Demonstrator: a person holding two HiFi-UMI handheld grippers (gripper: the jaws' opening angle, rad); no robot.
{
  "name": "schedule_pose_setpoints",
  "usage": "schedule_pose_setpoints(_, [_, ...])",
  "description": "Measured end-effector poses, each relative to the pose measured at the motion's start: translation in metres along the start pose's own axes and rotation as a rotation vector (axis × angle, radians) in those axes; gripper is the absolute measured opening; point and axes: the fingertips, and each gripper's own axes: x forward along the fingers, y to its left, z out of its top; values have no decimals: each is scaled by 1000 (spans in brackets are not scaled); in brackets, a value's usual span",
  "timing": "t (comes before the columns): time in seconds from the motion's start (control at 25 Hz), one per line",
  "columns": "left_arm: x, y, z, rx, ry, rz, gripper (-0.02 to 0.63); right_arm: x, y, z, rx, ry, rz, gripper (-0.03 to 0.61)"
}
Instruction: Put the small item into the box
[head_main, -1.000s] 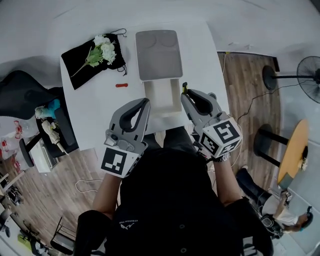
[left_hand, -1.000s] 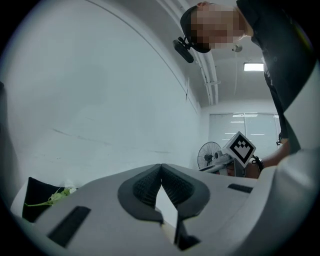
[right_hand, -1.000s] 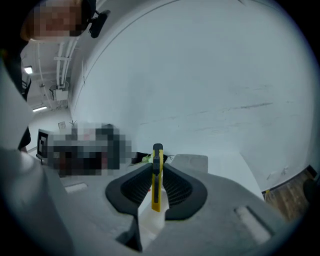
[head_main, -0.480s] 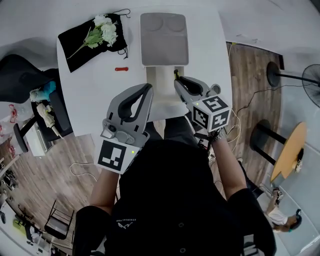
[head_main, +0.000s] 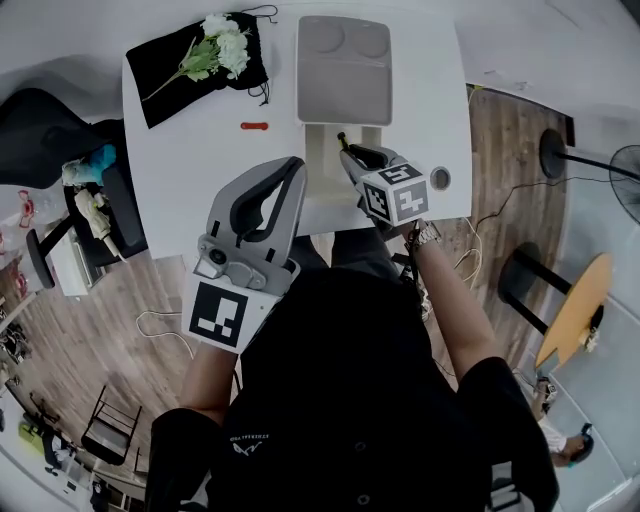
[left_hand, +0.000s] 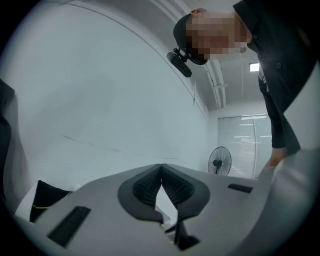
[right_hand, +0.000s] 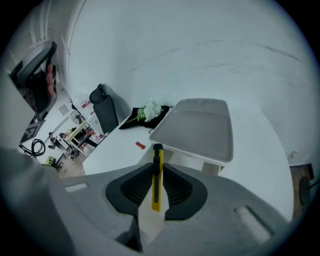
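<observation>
A white box (head_main: 312, 190) stands open on the white table (head_main: 180, 170), its grey lid (head_main: 343, 70) tipped back behind it. My right gripper (head_main: 350, 155) hangs over the box's opening, shut on a yellow-and-black utility knife (right_hand: 157, 155) that sticks out forward between its fingers. The lid (right_hand: 200, 127) lies just beyond the knife tip. A small red item (head_main: 254, 127) lies on the table left of the lid. My left gripper (head_main: 292, 170) is held up over the table's near edge, shut and empty, tilted toward the wall in the left gripper view (left_hand: 161, 167).
A black bag with white flowers (head_main: 200, 55) lies at the table's far left. A small round disc (head_main: 438, 180) sits near the right edge. A black chair (head_main: 40, 130) and a cluttered shelf (head_main: 90, 210) stand to the left, and a floor fan (head_main: 620, 160) and wooden round table (head_main: 575, 310) to the right.
My right gripper has moved forward with the knife, from the table's near edge to over the open box. The left gripper has risen closer to the head camera.
</observation>
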Motion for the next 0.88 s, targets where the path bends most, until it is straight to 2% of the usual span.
schedule_pose_setpoints(0.32, [-1,11,0,4,2,16,5,39,-9,-36,-6,179,-18,67])
schedule_pose_setpoints(0.44, [0,12,-1,8,8,17,5,49,-13,-45,-55,243,-27,67])
schedule_pose_setpoints(0.68, [-4,18,-4,5,15,39,5,59,-21,-41,-170,284,-102,67])
schedule_pose_setpoints(0.88, [-7,20,-4,7,12,51,5,68,-11,-47,-255,339,-62,67])
